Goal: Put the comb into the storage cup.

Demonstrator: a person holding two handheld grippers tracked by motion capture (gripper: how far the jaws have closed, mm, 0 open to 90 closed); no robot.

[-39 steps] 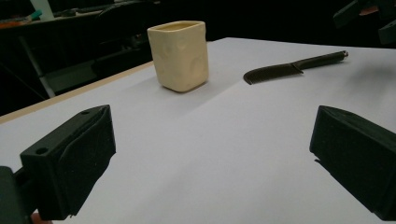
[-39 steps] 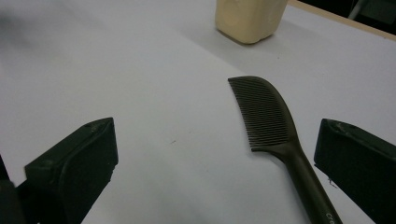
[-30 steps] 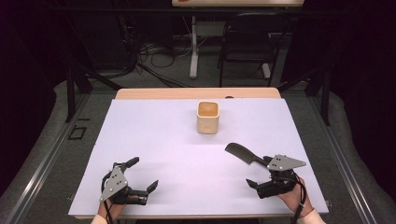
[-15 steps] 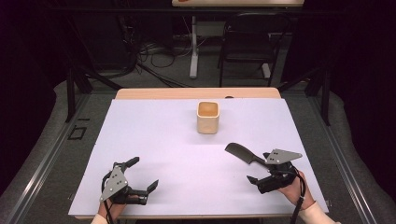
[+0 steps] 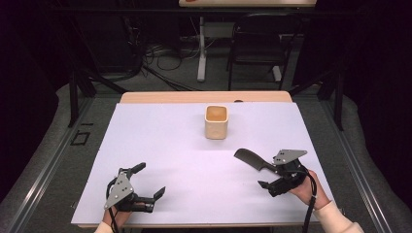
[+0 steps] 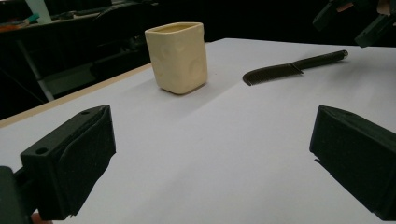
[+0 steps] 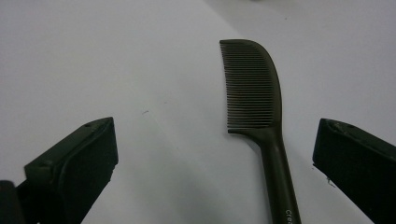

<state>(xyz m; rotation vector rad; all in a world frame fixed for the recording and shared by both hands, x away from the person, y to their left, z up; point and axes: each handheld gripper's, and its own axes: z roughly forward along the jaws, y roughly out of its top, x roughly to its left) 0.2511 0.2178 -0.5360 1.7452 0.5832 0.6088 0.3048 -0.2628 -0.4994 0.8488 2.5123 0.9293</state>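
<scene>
On the near right part of the white tabletop (image 5: 160, 141) a dark comb (image 5: 250, 158) lies flat, and the right claw (image 5: 273, 177) stands over its handle end with jaws spread wide and nothing between them. In the right gripper view the comb (image 7: 256, 93) runs straight away from that claw: the handle passes up between the two black jaws, nearer the right-hand one, and the toothed blade lies beyond, teeth facing the view's left, its spine curving at the far tip. So the long axis is roughly in line with the claw's own reach, and, as I judge it, the jaws would close across the thin handle rather than along it. The left claw (image 5: 148, 181) sits at the near left, well apart from the comb, equally wide open and empty; the right hand is plainly the nearer one. From the left gripper view the comb (image 6: 289, 67) shows side-on beyond the cream cup (image 6: 177, 56), which stands upright toward the middle of the far half of the tabletop, apart from both claws. The handle's butt end is cut off at the bottom of the right gripper view, the printed lettering there is too partial to read, and whether either jaw touches the handle cannot be told.
</scene>
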